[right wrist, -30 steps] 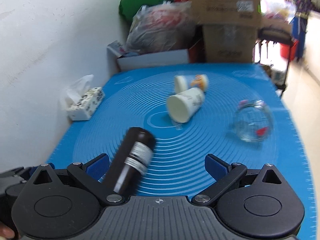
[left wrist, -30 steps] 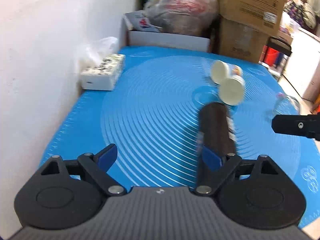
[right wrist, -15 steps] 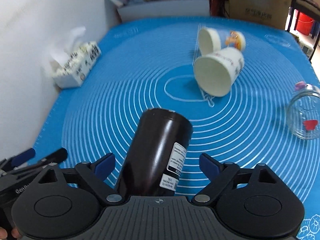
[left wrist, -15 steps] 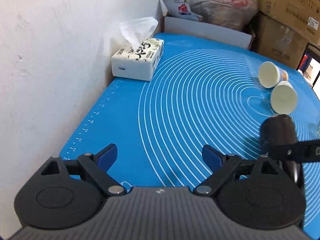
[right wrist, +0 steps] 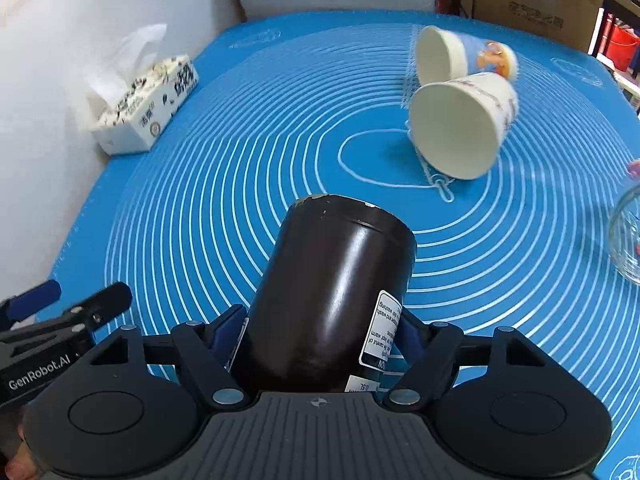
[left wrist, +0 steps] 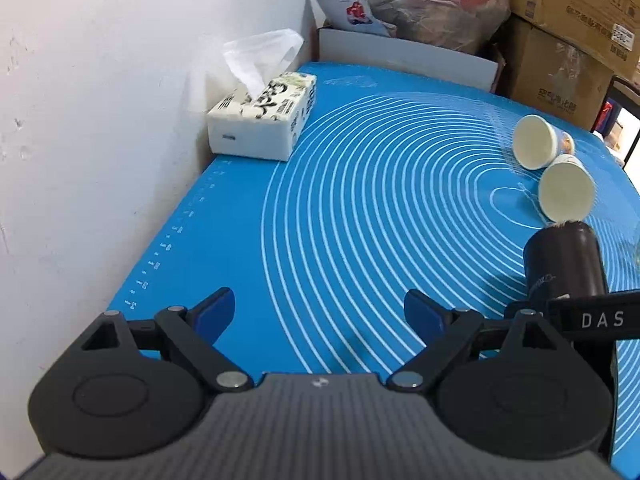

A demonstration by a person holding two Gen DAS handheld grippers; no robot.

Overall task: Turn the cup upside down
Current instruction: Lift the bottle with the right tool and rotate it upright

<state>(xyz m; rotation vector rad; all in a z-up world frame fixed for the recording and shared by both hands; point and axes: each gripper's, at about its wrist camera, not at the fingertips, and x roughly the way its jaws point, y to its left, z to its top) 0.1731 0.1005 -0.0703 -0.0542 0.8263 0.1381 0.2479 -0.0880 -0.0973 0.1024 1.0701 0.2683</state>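
A dark brown cylindrical cup [right wrist: 332, 292] with a white label lies on its side on the blue mat [right wrist: 240, 152], flat end pointing away. My right gripper [right wrist: 320, 330] is shut on its near part, blue pads against both sides. The cup also shows in the left wrist view [left wrist: 564, 260] at the right edge. My left gripper [left wrist: 320, 312] is open and empty, low over the mat's left front, left of the cup.
Two white paper cups [right wrist: 460, 124] lie on their sides past the dark cup. A clear glass jar [right wrist: 628, 240] is at the right edge. A tissue box [left wrist: 264, 124] sits against the white wall on the left. Boxes and bags stand behind the mat.
My right gripper moved forward around the dark cup and closed on it. My left gripper stayed open at the left of the mat.
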